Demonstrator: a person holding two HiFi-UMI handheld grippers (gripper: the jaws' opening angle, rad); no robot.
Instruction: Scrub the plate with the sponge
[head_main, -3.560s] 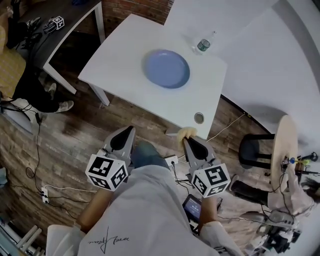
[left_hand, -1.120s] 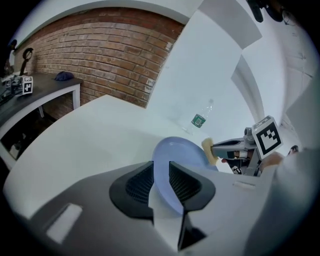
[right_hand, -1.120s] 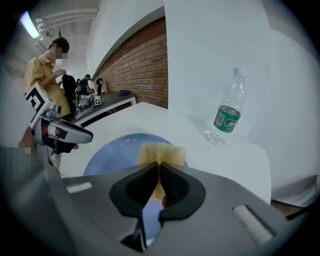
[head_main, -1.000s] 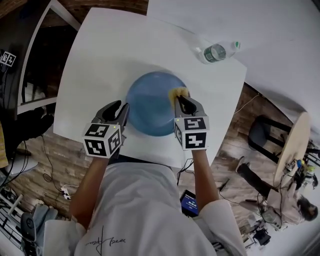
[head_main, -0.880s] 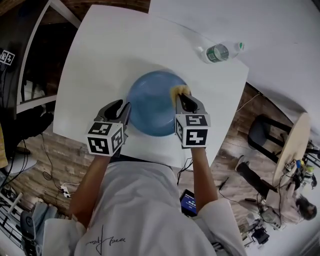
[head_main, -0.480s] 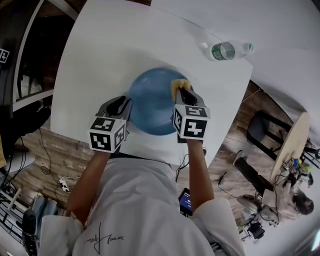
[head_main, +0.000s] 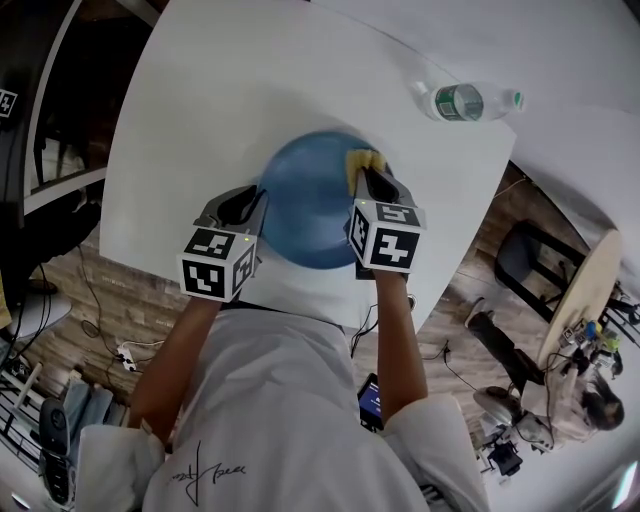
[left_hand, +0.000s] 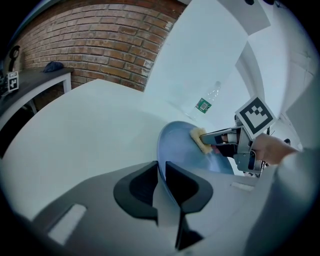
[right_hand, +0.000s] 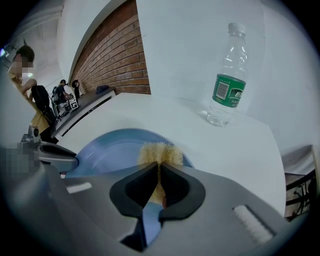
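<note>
Left side: the left gripper (left_hand: 161, 181) is closed on the near-left rim of the round, smooth blue plate (head_main: 305, 200), with the rim running edgewise between its jaws. The plate sits on the white table (head_main: 190, 90) close to the front edge. We cannot tell whether the held side is lifted off the surface. Centre-right: the right gripper (right_hand: 156, 182) pinches a coarse yellow sponge (right_hand: 159, 152), whose free end pokes past the fingertips and meets the plate's inner face at its far-right edge. Far right: a clear plastic water bottle with a green label (head_main: 462, 100) lies on its side on the table, well apart from the plate. Step in hand, as we judge it: scrubbing. To do it well, we want the left clamp firm so the plate neither spins nor slides toward the table edge. We also want the sponge pressed flat rather than on its corner. Strokes should sweep from the right rim across the well toward the left gripper, overlapping. Pressure stays moderate, since a hard push near the rim could tip the plate.
</note>
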